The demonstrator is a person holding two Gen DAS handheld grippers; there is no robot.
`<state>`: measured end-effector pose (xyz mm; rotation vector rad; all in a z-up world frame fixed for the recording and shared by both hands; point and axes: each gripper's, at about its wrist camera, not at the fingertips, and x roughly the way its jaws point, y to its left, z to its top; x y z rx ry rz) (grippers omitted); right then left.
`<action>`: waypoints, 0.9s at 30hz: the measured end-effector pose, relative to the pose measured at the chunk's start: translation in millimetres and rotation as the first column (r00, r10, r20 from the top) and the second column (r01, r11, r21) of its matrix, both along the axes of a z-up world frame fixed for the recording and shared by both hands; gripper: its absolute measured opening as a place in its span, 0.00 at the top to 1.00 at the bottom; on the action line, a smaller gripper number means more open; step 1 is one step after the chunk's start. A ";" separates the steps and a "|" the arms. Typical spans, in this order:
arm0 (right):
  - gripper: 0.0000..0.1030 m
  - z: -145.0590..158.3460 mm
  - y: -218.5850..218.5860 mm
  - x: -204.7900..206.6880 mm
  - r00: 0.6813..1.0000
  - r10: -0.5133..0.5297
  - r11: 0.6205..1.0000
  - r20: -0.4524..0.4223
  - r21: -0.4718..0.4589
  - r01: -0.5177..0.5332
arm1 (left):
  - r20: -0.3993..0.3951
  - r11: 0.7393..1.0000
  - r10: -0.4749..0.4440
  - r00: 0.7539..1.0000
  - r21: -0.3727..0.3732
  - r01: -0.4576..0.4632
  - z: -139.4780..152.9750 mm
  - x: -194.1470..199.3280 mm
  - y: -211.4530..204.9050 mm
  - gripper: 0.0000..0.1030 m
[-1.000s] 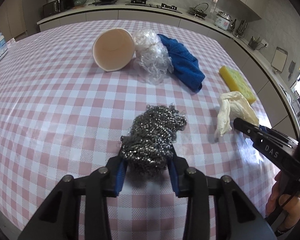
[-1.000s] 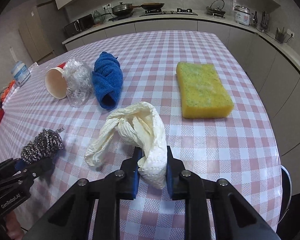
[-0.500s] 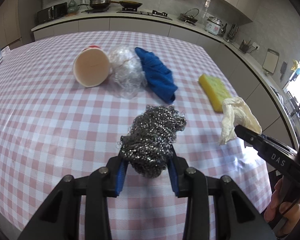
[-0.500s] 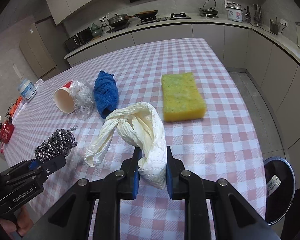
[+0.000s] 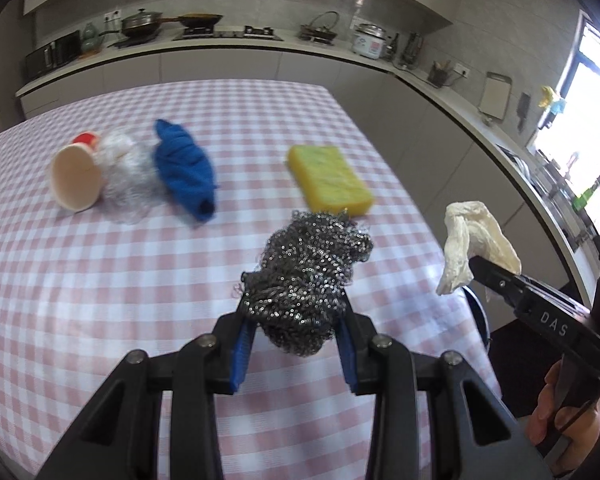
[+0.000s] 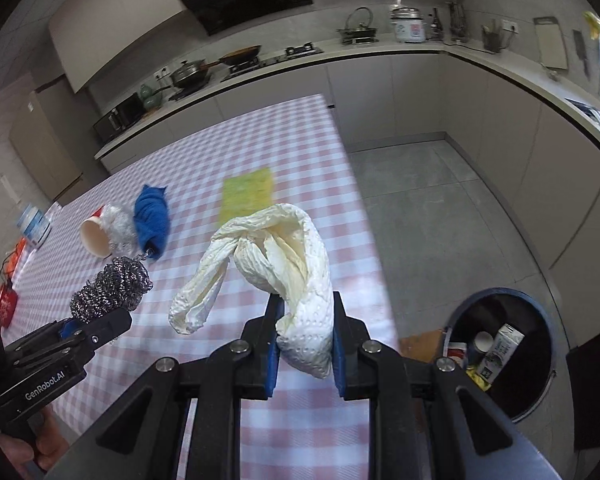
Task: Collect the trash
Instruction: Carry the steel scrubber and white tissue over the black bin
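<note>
Black left gripper and right gripper, blue pads, silver screws

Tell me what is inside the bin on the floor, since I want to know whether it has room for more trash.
The bin holds a milk-style carton, a paper cup and some yellow scraps. The right gripper's frame and the rim hide the rest.

Counter covered in pink-and-white check cloth. Lying directly on it, in 1 row: paper cup on its side, mouth toward camera; crumpled clear plastic touching it; rolled blue cloth just beside; yellow sponge apart, near the counter's edge. Floor carries 1 open bin.
</note>
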<state>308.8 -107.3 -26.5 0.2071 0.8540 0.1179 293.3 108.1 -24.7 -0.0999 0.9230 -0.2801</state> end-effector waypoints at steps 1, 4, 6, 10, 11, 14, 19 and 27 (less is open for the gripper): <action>0.78 0.4 -8.7 -3.2 1.000 -0.018 1.000 0.000 0.001 0.018 | 0.002 1.000 -0.018 1.000 -0.002 0.018 0.8 -0.3 -8.7 0.63; 0.78 1.2 -36.4 -13.9 0.998 -0.070 0.998 -0.003 0.006 0.070 | 0.005 0.998 -0.066 0.998 -0.008 0.066 3.0 -2.2 -32.7 0.63; 0.78 2.0 -53.8 -21.1 0.995 -0.104 0.995 -0.002 0.004 0.104 | 0.009 0.995 -0.103 0.995 -0.011 0.103 4.4 -4.6 -51.9 0.63; 0.78 4.2 -87.5 -35.6 0.986 -0.169 0.986 -0.004 0.001 0.169 | 0.009 0.985 -0.171 0.985 -0.019 0.172 6.2 -8.1 -87.8 0.63; 0.78 4.4 -96.2 -40.0 0.983 -0.185 0.983 -0.005 0.000 0.185 | 0.010 0.982 -0.186 0.983 -0.020 0.186 6.7 -8.7 -95.8 0.63; 0.78 4.4 -121.1 -52.1 0.973 -0.230 0.973 -0.007 -0.002 0.230 | 0.012 0.973 -0.230 0.973 -0.024 0.230 8.8 -12.0 -121.0 0.63; 0.78 1.9 -159.6 -71.4 0.955 -0.296 0.955 -0.017 -0.007 0.296 | 0.008 0.954 -0.299 0.954 -0.031 0.299 10.0 -16.8 -162.0 0.63; 0.78 -12.5 -213.6 -95.8 0.928 -0.369 0.930 -0.054 -0.012 0.368 | -0.012 0.924 -0.381 0.924 -0.042 0.381 5.5 -24.2 -222.4 0.63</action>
